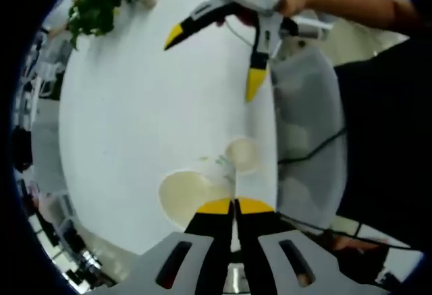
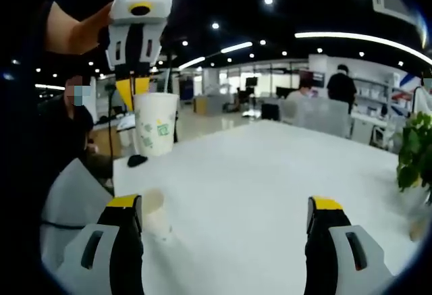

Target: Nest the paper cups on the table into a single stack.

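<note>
Up close, my left gripper [image 1: 235,207] had its jaws pressed together on the rim of a paper cup [image 1: 185,194], pinching its wall; the cup's open mouth faced the left gripper view at about seven o'clock from the yellow tips. From the right gripper view that same cup [image 2: 156,133] hung upright in the air below the left gripper [image 2: 133,87], clear of the desk [image 2: 270,187], its white side printed with small green marks.

My right gripper [image 2: 226,217] held nothing, its jaws spread wide apart over the desk top. In the left gripper view it [image 1: 212,62] hovered at twelve o'clock, yellow tips apart.

A second cup [image 1: 241,153] stood on the white desk [image 1: 135,119] near its edge, just beyond my left tips; in the right gripper view it [image 2: 154,215] sat beside my left-hand jaw.

Farther out, a green plant [image 1: 108,1] stood at eleven o'clock on the desk's far side.
</note>
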The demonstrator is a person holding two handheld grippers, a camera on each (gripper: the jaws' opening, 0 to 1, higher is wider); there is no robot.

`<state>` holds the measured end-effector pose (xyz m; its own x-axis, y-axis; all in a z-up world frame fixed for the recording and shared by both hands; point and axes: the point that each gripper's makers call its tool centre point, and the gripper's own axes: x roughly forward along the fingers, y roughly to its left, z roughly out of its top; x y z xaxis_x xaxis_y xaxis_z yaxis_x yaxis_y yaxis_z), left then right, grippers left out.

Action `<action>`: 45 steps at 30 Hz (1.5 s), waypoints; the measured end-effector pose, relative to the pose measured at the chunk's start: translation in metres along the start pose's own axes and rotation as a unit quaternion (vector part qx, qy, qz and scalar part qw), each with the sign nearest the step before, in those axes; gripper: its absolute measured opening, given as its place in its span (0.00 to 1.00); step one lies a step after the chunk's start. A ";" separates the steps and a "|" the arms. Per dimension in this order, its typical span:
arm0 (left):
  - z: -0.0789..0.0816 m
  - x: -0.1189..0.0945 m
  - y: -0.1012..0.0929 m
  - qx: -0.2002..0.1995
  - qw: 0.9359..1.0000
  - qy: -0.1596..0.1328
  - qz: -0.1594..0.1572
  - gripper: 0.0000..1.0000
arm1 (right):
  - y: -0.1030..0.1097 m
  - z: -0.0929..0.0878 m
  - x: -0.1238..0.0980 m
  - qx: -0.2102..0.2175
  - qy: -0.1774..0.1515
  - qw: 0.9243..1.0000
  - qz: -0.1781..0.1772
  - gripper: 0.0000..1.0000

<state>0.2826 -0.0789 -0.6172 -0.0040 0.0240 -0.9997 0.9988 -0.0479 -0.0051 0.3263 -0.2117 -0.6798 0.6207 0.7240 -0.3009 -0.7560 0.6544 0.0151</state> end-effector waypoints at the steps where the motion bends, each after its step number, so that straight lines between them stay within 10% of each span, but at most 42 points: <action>1: 0.000 0.001 -0.001 0.000 1.000 -0.001 -0.001 0.00 | 0.000 0.000 -0.001 0.001 -0.001 1.000 -0.001 1.00; 45: 0.002 0.068 -0.035 -0.026 0.998 0.014 -0.055 0.00 | 0.007 -0.014 -0.004 0.017 0.004 1.000 0.001 1.00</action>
<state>0.2476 -0.0771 -0.6850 -0.1127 0.0532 -0.9922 0.9936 0.0089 -0.1124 0.3159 -0.2133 -0.6918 0.6176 0.7234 -0.3086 -0.7492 0.6605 0.0488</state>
